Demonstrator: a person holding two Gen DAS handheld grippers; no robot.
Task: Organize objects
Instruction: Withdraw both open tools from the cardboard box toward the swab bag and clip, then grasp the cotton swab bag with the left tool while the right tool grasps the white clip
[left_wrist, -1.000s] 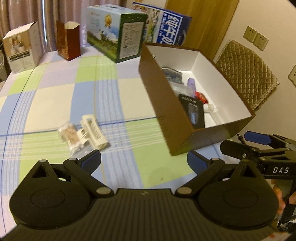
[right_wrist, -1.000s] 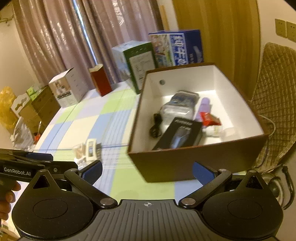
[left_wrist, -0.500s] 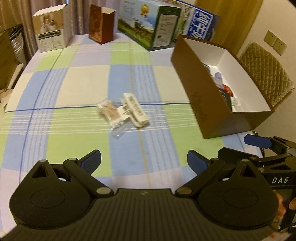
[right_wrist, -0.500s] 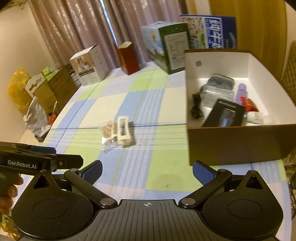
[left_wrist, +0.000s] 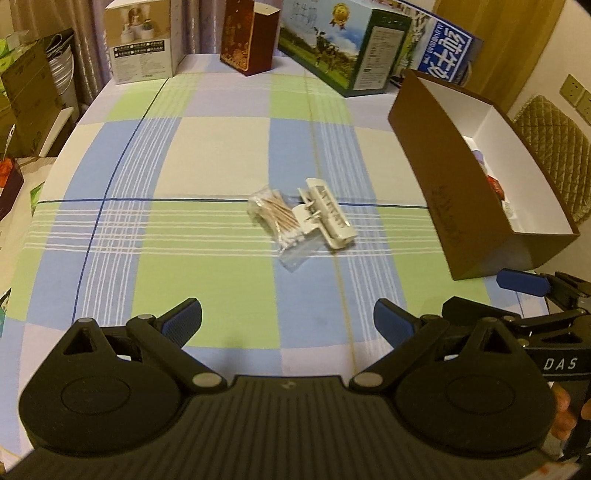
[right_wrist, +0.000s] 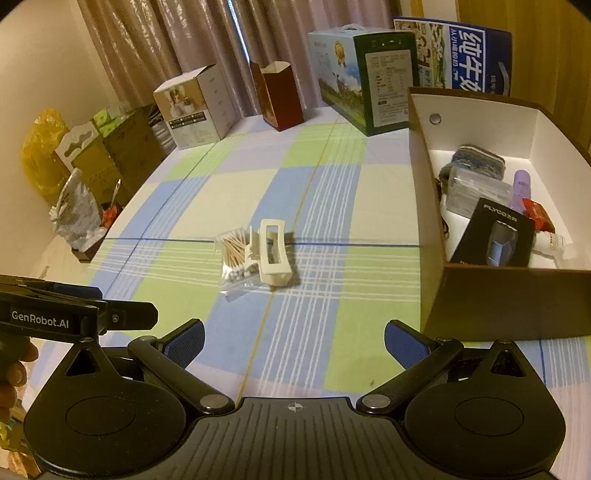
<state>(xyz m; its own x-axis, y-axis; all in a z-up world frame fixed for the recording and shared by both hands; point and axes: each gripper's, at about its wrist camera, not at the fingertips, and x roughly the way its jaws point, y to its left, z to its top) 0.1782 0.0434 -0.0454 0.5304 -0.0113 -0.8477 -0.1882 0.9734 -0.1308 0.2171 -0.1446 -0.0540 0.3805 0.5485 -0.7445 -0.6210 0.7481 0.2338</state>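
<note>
A cream hair claw clip (left_wrist: 327, 216) (right_wrist: 272, 254) lies mid-table on the checked cloth, touching a clear bag of cotton swabs (left_wrist: 275, 218) (right_wrist: 234, 254) on its left. A brown box with a white inside (left_wrist: 436, 184) (right_wrist: 491, 295) stands at the right and holds a black packaged item (right_wrist: 496, 240), a purple tube (right_wrist: 521, 186) and other small things. My left gripper (left_wrist: 288, 325) is open and empty, well short of the clip. My right gripper (right_wrist: 293, 341) is open and empty too, near the box's front corner.
Cartons line the far edge: a white box (left_wrist: 142, 40), a dark red open carton (left_wrist: 249, 37), a green milk case (left_wrist: 345, 46) and a blue one (right_wrist: 469, 55). A quilted chair back (left_wrist: 554, 147) stands right of the table. Bags and boxes crowd the floor at left (right_wrist: 74, 177).
Both grippers have pulled back from the brown box and turned left. The clip and swab bag now sit near the centre of both views; the box has slid to the right.
</note>
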